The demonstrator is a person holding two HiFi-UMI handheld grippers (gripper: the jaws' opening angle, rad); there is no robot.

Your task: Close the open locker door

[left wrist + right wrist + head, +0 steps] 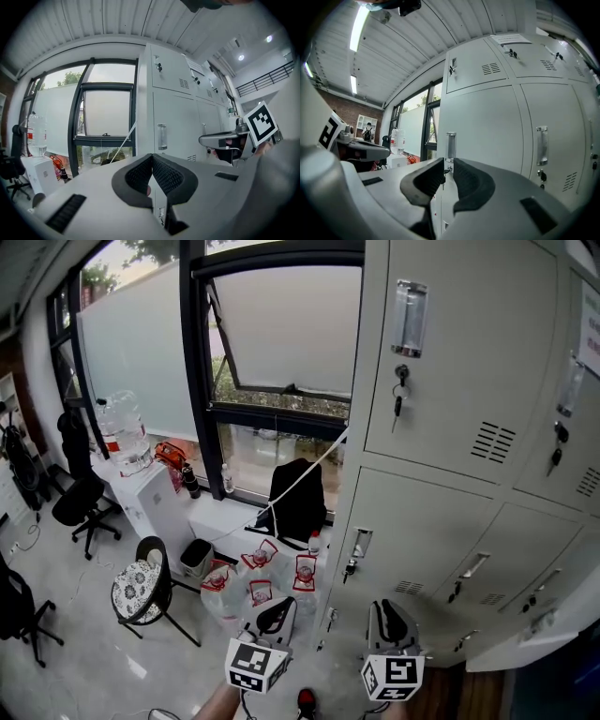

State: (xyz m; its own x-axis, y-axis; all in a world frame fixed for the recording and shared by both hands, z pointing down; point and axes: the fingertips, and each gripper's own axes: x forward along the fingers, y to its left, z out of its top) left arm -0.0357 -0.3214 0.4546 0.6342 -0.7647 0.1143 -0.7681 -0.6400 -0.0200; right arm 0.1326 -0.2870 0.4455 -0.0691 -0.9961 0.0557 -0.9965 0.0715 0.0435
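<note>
Locker bank (441, 362): upper and middle doors sit flush. Pale edge (525, 650) juts out at lower right, probably the open door, untouched. Left gripper (151, 157): jaws together, empty. Right gripper (448, 161): jaws slightly apart, empty, facing a handle (450, 146). Closing appears wholly outstanding.

Daylight enters through the window (281, 334) and lights the room evenly. The frosted pane (141, 343) is close to overexposure. The glossy floor (84, 634) carries soft glare patches. A ceiling light strip (359, 26) is blown out, and a ceiling spotlight (241, 57) flares. All views bow straight lines toward the edges, and both gripper views have a black circular surround. The locker fronts (469, 352) are sharp. The left gripper (151, 158) and right gripper (448, 165) are soft near the lens.
</note>
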